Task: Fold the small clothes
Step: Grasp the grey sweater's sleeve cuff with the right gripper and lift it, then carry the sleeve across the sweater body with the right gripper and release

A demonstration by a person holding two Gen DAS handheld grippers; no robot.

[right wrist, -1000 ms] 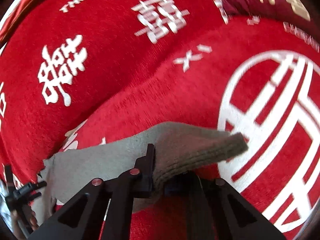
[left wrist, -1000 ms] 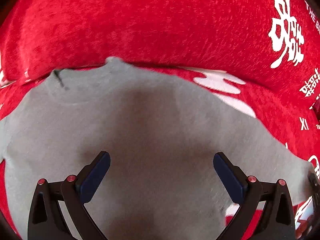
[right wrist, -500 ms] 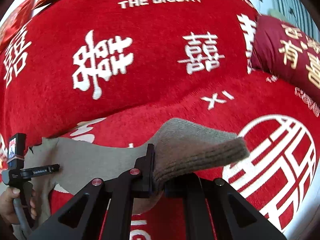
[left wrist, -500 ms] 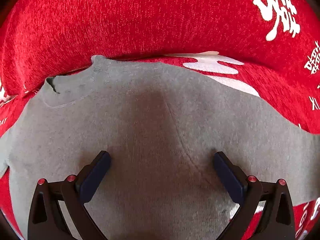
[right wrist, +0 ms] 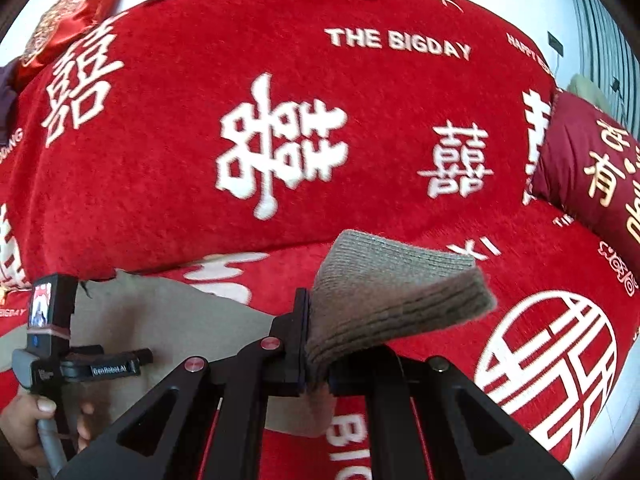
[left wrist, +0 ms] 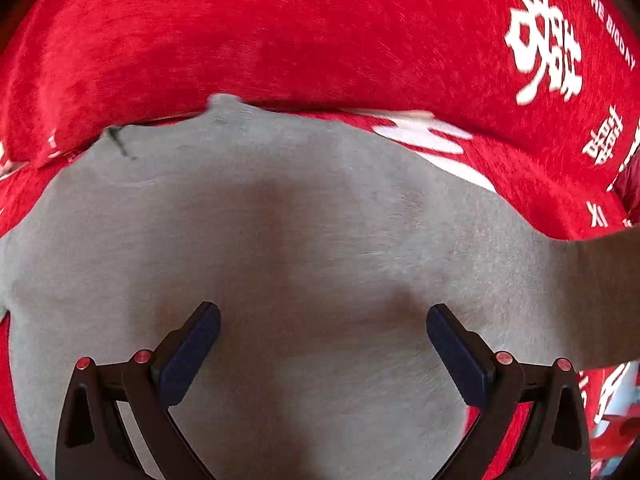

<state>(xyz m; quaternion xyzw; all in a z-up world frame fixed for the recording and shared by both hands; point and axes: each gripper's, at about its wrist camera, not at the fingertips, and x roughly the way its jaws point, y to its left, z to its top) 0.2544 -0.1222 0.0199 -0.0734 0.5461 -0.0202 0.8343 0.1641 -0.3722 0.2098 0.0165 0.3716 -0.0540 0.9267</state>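
Note:
A small grey knit sweater (left wrist: 320, 240) lies spread on the red sofa seat, its neckline (left wrist: 120, 148) toward the backrest. My left gripper (left wrist: 323, 328) is open, hovering low over the middle of the sweater with nothing between its fingers. My right gripper (right wrist: 318, 364) is shut on the ribbed cuff (right wrist: 396, 296) of the sweater's sleeve and holds it lifted above the seat. The rest of the sweater (right wrist: 168, 328) trails to the left in the right wrist view, where the left gripper's handle (right wrist: 52, 340) and the hand holding it show.
The red sofa cover (right wrist: 280, 120) with white characters and "THE BIGDAY" forms the seat and backrest. A dark red cushion (right wrist: 592, 168) with gold characters sits at the right. The backrest (left wrist: 280, 40) rises right behind the sweater's neckline.
My right gripper has lifted the sleeve cuff higher and tilted up, bringing more backrest into view. The left gripper stayed open over the sweater, shifting slightly.

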